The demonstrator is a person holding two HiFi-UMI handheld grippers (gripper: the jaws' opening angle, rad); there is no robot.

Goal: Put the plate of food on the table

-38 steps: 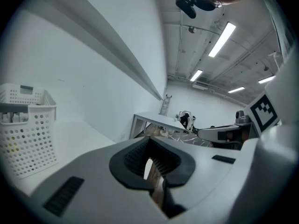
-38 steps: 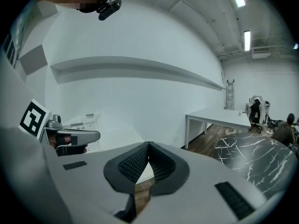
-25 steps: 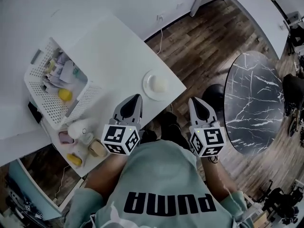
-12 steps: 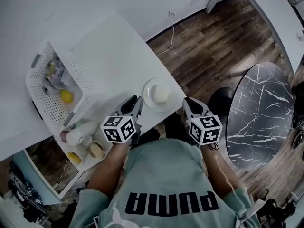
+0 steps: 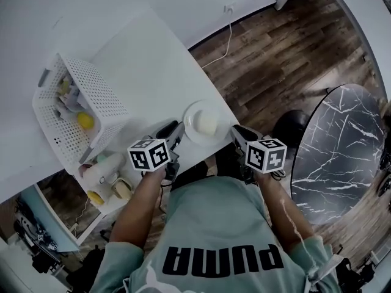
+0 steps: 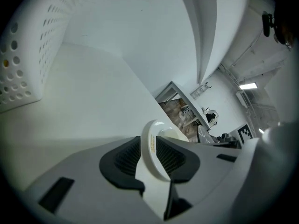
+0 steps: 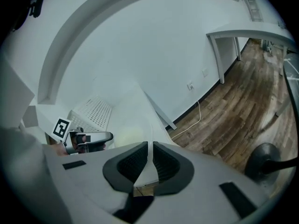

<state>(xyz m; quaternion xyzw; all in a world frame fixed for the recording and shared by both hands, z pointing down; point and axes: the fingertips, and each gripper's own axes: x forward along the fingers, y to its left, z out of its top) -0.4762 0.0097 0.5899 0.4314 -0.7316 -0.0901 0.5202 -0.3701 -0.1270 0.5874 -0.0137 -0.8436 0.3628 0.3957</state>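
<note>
A white plate with a pale lump of food lies on the near corner of the white table. My left gripper is at the plate's left edge. In the left gripper view its jaws are opening, with the plate's rim standing between the pads and the food just beyond. My right gripper is at the plate's right edge. In the right gripper view the right gripper is shut on the thin rim of the plate, seen edge-on.
A white perforated basket with several items stands on the table's left. Bottles and cups sit on a lower shelf. A round dark marble table stands on the wood floor to the right, with a black stool between.
Both grippers have moved forward from over my lap to the two edges of the plate. The left jaws now have the rim between them.
</note>
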